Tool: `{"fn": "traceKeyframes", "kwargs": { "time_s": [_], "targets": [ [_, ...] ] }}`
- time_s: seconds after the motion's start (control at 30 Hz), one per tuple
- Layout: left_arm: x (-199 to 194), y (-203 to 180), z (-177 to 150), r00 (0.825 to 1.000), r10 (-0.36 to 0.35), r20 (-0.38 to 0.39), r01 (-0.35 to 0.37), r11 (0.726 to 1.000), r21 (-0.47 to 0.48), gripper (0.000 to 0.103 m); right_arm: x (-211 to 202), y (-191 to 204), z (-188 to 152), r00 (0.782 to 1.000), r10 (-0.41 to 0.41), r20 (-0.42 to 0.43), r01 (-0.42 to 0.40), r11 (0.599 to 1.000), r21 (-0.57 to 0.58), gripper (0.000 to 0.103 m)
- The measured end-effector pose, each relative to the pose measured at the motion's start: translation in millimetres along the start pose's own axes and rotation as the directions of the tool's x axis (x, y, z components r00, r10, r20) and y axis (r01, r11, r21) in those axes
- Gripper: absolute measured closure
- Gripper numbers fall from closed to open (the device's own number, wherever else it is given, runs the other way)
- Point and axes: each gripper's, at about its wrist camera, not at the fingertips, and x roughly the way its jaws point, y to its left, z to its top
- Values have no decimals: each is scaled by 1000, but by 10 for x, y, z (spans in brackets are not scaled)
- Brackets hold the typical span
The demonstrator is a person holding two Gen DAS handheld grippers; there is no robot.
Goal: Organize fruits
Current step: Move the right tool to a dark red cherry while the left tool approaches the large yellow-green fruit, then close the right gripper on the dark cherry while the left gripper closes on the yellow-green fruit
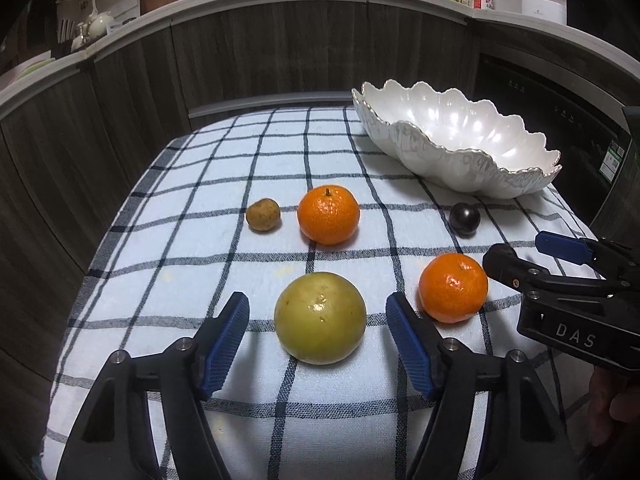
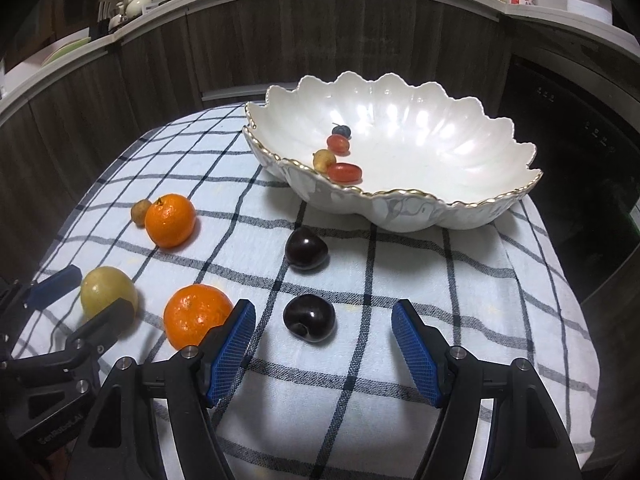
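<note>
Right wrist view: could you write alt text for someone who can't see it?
An open claw hovers over a checked cloth, a dark plum lying between its blue fingers. Behind sits a white scalloped bowl holding four small fruits; another plum, two oranges and a green fruit lie to the left.

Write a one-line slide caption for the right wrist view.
Open right tongs frame a dark plum on the checked cloth, scalloped white bowl beyond.
</note>
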Motion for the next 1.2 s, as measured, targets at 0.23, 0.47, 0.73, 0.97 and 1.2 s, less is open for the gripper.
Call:
{"fn": "traceKeyframes", "kwargs": {
  "time_s": [0.23,0.47,0.73,0.97,1.2],
  "targets": [
    [59,3,-10,999,-18,-26,18,1000,-13,41,60,4,-15,1000,-1,-10,1,1000,-1,34],
    [100,-10,-13,998,-33,-47,32,999,-17,49,129,11,-25,1000,-1,-25,1,1000,0,52],
    [140,16,-17,997,-30,-66,28,999,-34,55,165,32,-48,1000,7,-27,-8,1000,-8,67],
    [138,10,-21,998,-24,-66,22,999,-28,55,155,50,-44,1000,20,-22,-20,1000,-17,73],
    [115,10,-18,997,-20,-69,18,999,-28,55,105,34,-34,1000,16,-10,-17,1000,-17,73]
  ]
}}
